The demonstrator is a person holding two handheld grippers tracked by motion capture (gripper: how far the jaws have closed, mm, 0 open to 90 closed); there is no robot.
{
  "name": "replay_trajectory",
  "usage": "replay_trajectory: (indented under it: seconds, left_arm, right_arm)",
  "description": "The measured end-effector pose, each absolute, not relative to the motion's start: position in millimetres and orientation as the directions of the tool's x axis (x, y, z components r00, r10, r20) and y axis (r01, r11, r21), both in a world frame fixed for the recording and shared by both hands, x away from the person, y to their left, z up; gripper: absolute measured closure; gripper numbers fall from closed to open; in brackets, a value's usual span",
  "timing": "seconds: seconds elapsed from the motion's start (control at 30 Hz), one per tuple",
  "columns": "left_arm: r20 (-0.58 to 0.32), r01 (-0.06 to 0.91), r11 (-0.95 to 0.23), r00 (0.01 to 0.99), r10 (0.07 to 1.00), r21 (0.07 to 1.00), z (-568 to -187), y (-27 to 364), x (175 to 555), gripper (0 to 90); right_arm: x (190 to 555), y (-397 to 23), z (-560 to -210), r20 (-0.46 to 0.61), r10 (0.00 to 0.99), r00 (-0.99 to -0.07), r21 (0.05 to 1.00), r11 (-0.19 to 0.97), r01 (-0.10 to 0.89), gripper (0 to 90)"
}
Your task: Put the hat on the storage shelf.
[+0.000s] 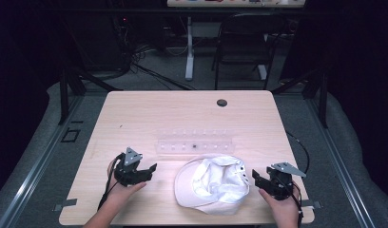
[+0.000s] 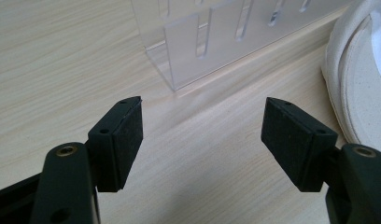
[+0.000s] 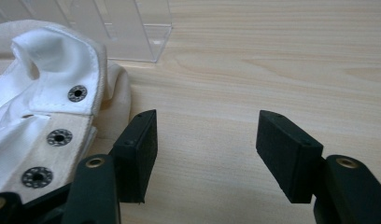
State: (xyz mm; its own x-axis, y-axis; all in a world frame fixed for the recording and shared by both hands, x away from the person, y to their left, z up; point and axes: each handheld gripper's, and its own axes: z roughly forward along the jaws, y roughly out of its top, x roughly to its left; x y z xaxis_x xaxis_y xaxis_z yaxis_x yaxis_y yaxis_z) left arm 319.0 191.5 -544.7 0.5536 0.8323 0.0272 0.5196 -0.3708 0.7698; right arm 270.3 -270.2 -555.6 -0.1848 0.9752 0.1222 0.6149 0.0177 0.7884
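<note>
The pale wood tabletop (image 1: 135,109) carries everything, with a small dark round hole (image 1: 222,102) near its far edge. On its near half, a little right of the middle, lies a white cap (image 1: 212,184), turned so its inside faces up, the brim toward the near left and the back strap with its metal eyelets (image 3: 59,137) toward the right. Just beyond the cap, toward the far side, stands a clear acrylic rack (image 1: 194,142) with a row of slots, running left to right; in the high view the cap's far edge lies just beside it, though whether they touch cannot be told. The left gripper (image 1: 147,172) sits in a hand at the near left of the tabletop, well apart from the cap, its fingers (image 2: 125,140) spread wide with nothing between them, pointed toward the rack's left end and the cap's brim. The right gripper (image 1: 257,177) sits in the other hand at the near right, just beside the cap's strap; its fingers (image 3: 284,149) are likewise spread wide over bare wood, pinching nothing.
</note>
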Motion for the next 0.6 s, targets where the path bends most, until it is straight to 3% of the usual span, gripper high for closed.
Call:
replay_trajectory:
  seconds: [0.1, 0.13, 0.17, 0.4, 0.6]
  left_arm:
    - [0.014, 0.521, -0.364, 0.559, 0.829, 0.772, -544.2, 192.3, 319.3, 31.3]
    - [-0.003, 0.512, -0.349, 0.566, 0.824, 0.785, -543.2, 194.3, 317.2, 39.7]
    - [-0.019, 0.515, -0.342, 0.573, 0.819, 0.786, -542.6, 194.9, 316.5, 42.2]
    - [-0.029, 0.511, -0.341, 0.585, 0.81, 0.789, -542.8, 196.1, 314.3, 47.0]
    - [-0.048, 0.539, -0.323, 0.564, 0.825, 0.778, -543.3, 199.8, 315.8, 47.6]
  right_arm:
    - [268.3, -266.7, -553.1, 0.097, 0.978, -0.185, 0.798, 0.035, 0.602, 38.8]
    - [266.5, -263.8, -548.0, 0.029, 0.987, -0.16, 0.823, 0.067, 0.564, 38.8]
    - [266.6, -263.7, -547.0, 0.024, 0.986, -0.165, 0.83, 0.073, 0.552, 38.9]
    - [266.6, -265.9, -538.9, 0.107, 0.979, -0.174, 0.803, 0.018, 0.596, 50.0]
    - [270.2, -263.3, -530.7, 0.164, 0.966, -0.199, 0.741, 0.012, 0.671, 45.7]
